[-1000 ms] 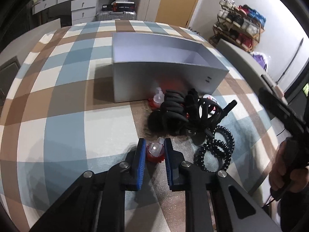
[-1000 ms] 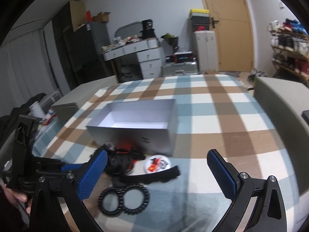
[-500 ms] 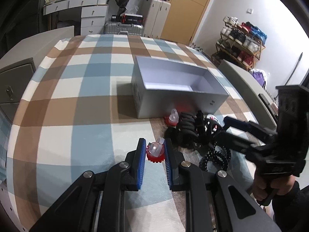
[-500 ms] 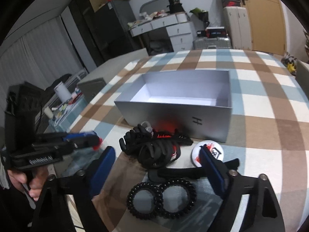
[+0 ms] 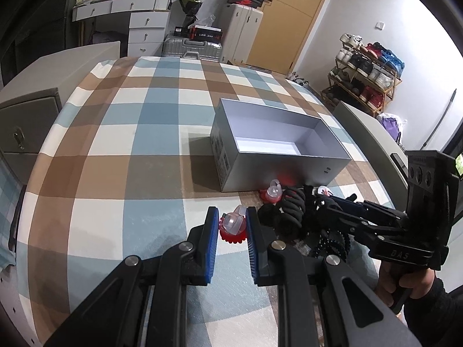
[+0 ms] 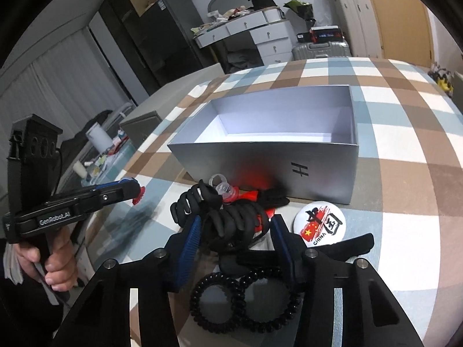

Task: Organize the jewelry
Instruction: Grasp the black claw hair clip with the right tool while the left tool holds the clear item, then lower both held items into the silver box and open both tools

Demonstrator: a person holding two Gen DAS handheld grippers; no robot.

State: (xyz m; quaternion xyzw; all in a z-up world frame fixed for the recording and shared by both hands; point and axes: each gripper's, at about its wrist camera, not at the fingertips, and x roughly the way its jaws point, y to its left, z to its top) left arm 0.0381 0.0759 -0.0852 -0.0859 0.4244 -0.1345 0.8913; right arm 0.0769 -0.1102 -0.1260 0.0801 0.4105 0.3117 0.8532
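Note:
My left gripper [image 5: 230, 228] is shut on a red clip with a clear top [image 5: 231, 227], held above the checked tablecloth left of the pile; it also shows in the right wrist view [image 6: 127, 190]. An open silver box [image 5: 277, 156] [image 6: 269, 150] stands beyond, empty inside. My right gripper [image 6: 235, 231] is open, its blue pads on either side of a black claw hair clip [image 6: 228, 217]. Another red and clear clip [image 6: 224, 190] [image 5: 272, 193] lies against the box front. Two black spiral hair ties [image 6: 243, 300] lie under my right gripper.
A round China badge [image 6: 322, 225] and a black band [image 6: 347, 244] lie right of the pile. The round table's edge curves close on the left and near sides. A grey cabinet [image 5: 23, 127] stands beside the table on the left.
My left gripper has lifted the red clip up and back from the pile. My right gripper has come down and narrowed around the black claw clip.

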